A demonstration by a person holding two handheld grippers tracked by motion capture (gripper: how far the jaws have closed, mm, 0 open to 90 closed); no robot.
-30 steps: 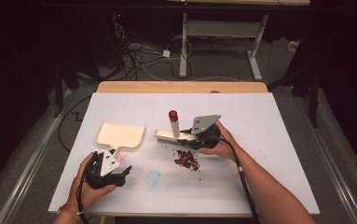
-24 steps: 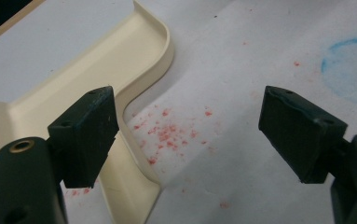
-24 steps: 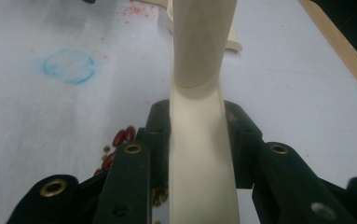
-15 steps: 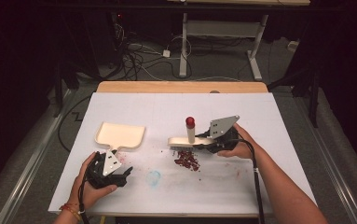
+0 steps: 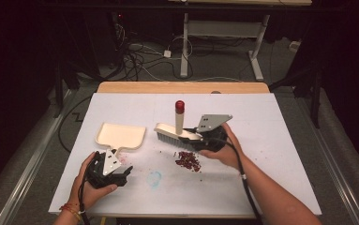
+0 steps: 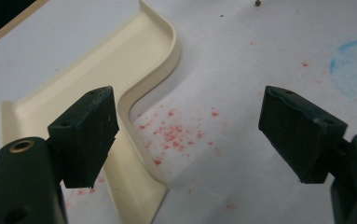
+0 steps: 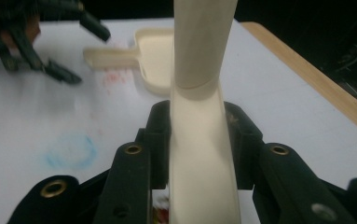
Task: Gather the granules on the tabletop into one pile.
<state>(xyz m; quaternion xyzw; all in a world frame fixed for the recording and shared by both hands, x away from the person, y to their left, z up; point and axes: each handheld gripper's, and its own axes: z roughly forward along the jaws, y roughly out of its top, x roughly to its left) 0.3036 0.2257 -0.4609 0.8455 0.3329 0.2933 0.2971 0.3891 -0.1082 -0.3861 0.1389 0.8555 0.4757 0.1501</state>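
Since a second earlier, my right gripper had carried the brush a little to the right across the table and lifted it, so that it hung just above and behind the pile of dark red crumbs. I had its jaws clamped on the brush's cream back, one on each side, as the right gripper view showed. That brush was cream, with pale bristles underneath, and its stubby handle stood upright with a red cap on top. Left of it lay the cream dustpan, its mouth toward the brush and its short handle pointing at my left gripper. I held that gripper wide open over the handle, gripping nothing; one pad sat above the handle, the other above bare table with faint red specks. White tabletop lay free to the right of the brush and behind it, up to the wooden back edge.
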